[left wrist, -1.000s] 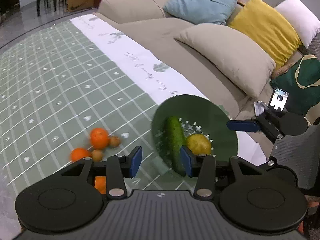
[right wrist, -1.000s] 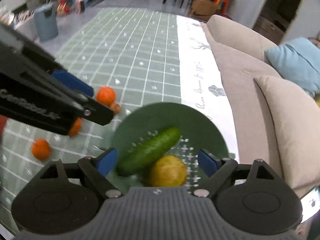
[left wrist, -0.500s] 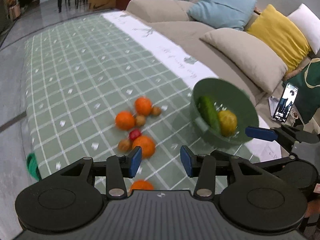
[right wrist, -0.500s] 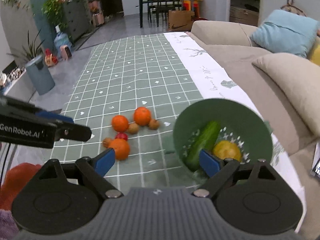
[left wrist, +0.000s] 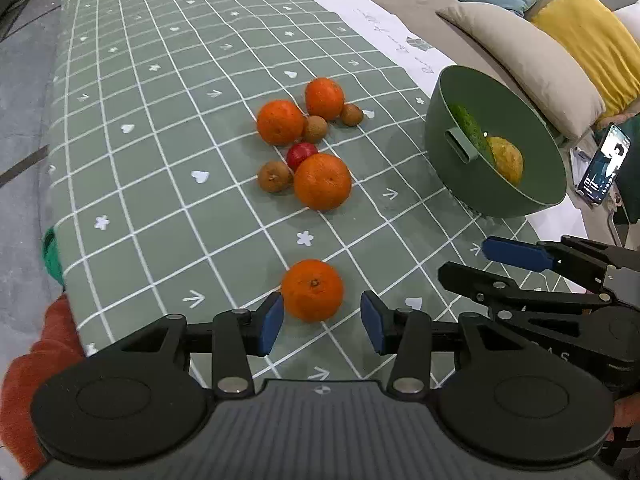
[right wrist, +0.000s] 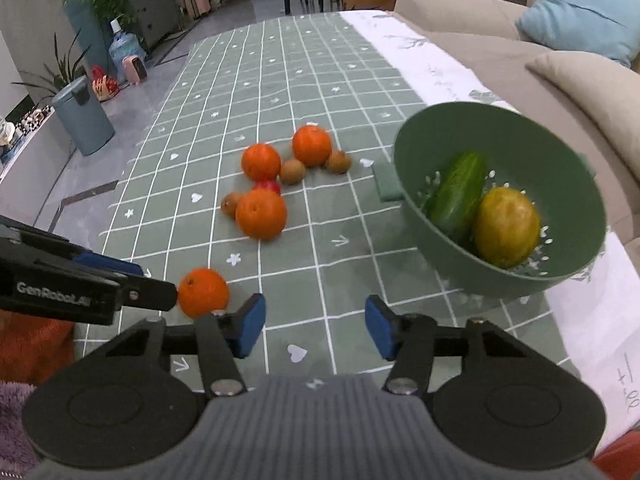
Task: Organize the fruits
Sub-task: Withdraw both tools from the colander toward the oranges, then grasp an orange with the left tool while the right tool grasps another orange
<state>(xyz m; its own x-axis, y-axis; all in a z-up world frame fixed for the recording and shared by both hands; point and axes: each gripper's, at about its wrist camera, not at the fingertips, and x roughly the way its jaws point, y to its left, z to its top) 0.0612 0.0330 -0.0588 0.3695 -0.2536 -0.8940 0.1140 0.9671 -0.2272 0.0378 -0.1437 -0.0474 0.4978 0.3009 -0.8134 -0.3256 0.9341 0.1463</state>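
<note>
A lone orange [left wrist: 313, 290] lies on the green checked tablecloth [left wrist: 160, 160], just ahead of my left gripper [left wrist: 322, 322]. The gripper is open and its pads do not press the fruit. The same orange [right wrist: 203, 292] shows in the right wrist view beside the left gripper [right wrist: 156, 282]. My right gripper [right wrist: 315, 330] hangs over bare cloth, jaws closing with nothing between them. It also shows as the right gripper [left wrist: 464, 258] in the left view. A green colander bowl [right wrist: 440, 264] holds a cucumber [right wrist: 456, 196] and a yellow fruit [right wrist: 506, 226].
A cluster of three oranges [left wrist: 322, 181], small brown fruits [left wrist: 274, 176] and a red fruit [left wrist: 300, 154] lies mid-table. A sofa with cushions [left wrist: 520, 48] runs along the right, with a phone [left wrist: 604, 164] on it. The table edge [left wrist: 56, 240] drops off at the left.
Both grippers have come down and back toward the table's near end. The lone orange now sits at the left fingertips. The right jaws stand much narrower than before.
</note>
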